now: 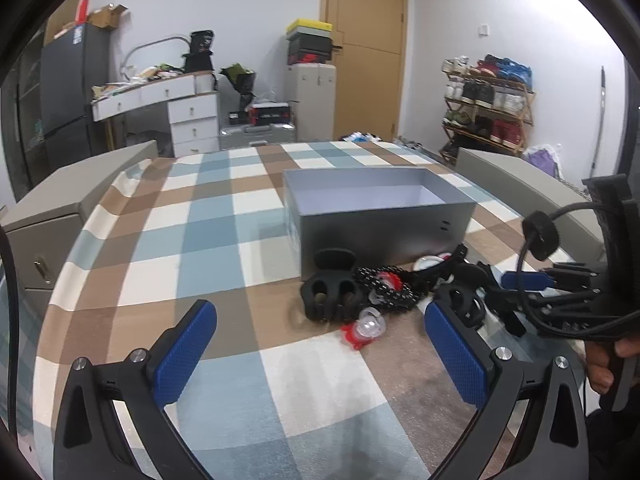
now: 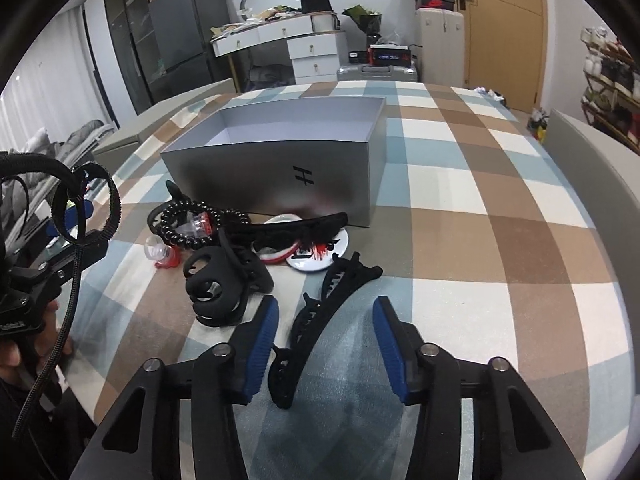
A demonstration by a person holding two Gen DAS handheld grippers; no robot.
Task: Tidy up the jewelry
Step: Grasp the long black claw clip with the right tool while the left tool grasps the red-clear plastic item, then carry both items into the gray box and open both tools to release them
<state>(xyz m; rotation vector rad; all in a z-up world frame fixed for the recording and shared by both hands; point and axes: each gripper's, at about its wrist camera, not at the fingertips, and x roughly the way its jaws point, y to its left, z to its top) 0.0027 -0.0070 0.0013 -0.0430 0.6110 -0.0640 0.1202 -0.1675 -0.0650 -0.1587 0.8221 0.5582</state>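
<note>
An open grey box stands on the checked tablecloth. In front of it lies a pile of accessories: a black claw clip, a black bead bracelet, a clear and red piece, a white badge and a long black hair clip. My left gripper is open and empty, just short of the pile. My right gripper is open, its blue pads either side of the long clip's near end, which lies on the cloth.
The right gripper and its cable show at the right in the left wrist view. Grey chair backs flank the table. Beyond are a white desk, a shoe rack and a door.
</note>
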